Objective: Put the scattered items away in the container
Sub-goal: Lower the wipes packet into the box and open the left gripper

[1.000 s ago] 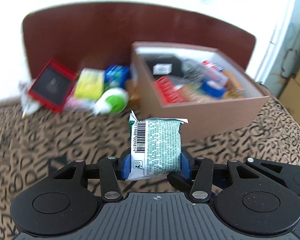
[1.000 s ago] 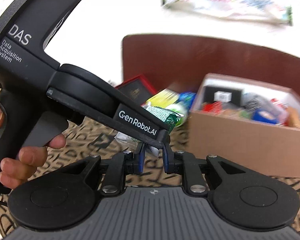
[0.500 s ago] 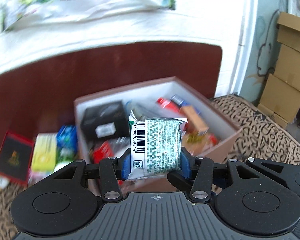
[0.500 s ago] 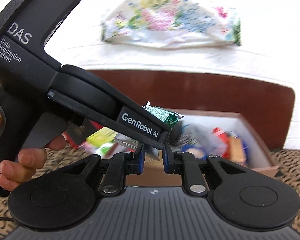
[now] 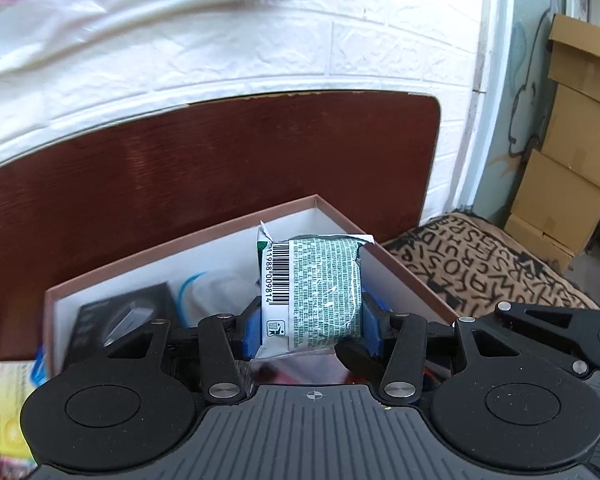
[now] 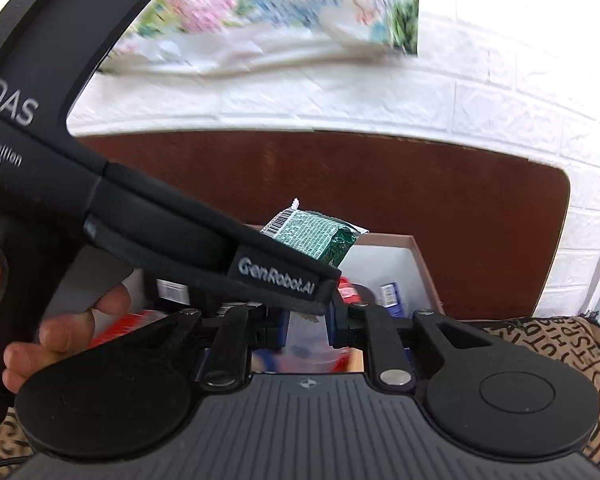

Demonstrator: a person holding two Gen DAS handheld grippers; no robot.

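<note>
Green-and-white foil packet (image 5: 314, 294): printed with fine text and a barcode along its left edge, standing upright, raised above the open box. Box (image 5: 204, 236): brown outside, white inside, lid off, resting on the patterned bed against a dark wooden headboard. It already contains a black carton (image 5: 124, 312) and other packaged goods.

A green-and-white packet (image 5: 314, 292) printed with a black barcode sits between blue pads (image 5: 250, 330) on black tongs (image 5: 310, 330). The box (image 5: 400, 268) is pinkish-brown outside and white inside, against a dark reddish-brown headboard (image 5: 220, 168) and a white brick-patterned wall (image 5: 380, 40). A tan bedcover (image 5: 492, 264) carries black letters; a floral cloth (image 6: 280, 12) shows pink, blue and green.
</note>
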